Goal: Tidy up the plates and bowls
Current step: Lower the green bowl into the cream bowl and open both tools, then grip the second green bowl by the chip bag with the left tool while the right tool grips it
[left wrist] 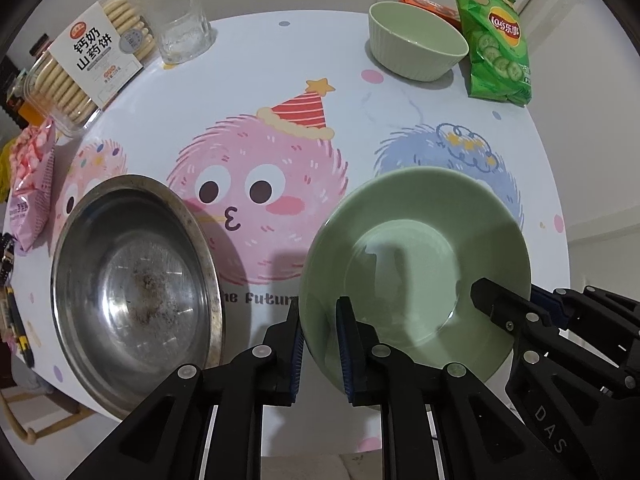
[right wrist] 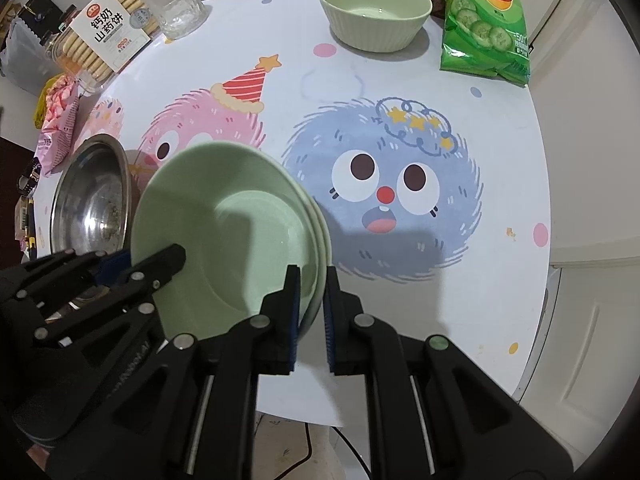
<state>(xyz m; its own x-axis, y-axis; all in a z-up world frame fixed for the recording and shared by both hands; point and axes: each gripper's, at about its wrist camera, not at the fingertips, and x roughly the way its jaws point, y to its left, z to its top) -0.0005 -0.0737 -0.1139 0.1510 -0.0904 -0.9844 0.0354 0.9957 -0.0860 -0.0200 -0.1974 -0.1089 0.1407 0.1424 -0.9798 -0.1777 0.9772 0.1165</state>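
Two stacked green plates point(left wrist: 416, 256) sit tilted above the table, held from both sides; in the right wrist view point(right wrist: 228, 232) two rims show. My left gripper point(left wrist: 318, 320) is shut on the plates' left rim. My right gripper point(right wrist: 312, 292) is shut on their right rim, and it also shows in the left wrist view point(left wrist: 504, 308). A steel bowl point(left wrist: 132, 280) stands on the table left of the plates, also in the right wrist view point(right wrist: 92, 204). A ribbed green bowl point(left wrist: 416, 40) stands at the far side, also in the right wrist view point(right wrist: 374, 10).
A round table point(left wrist: 280, 60) with cartoon prints. A biscuit box point(left wrist: 88, 64) and a glass point(left wrist: 184, 20) stand at the far left, a pink snack bag point(left wrist: 32, 188) at the left edge, a green crisps bag point(left wrist: 496, 44) and an orange box point(left wrist: 432, 6) at the far right.
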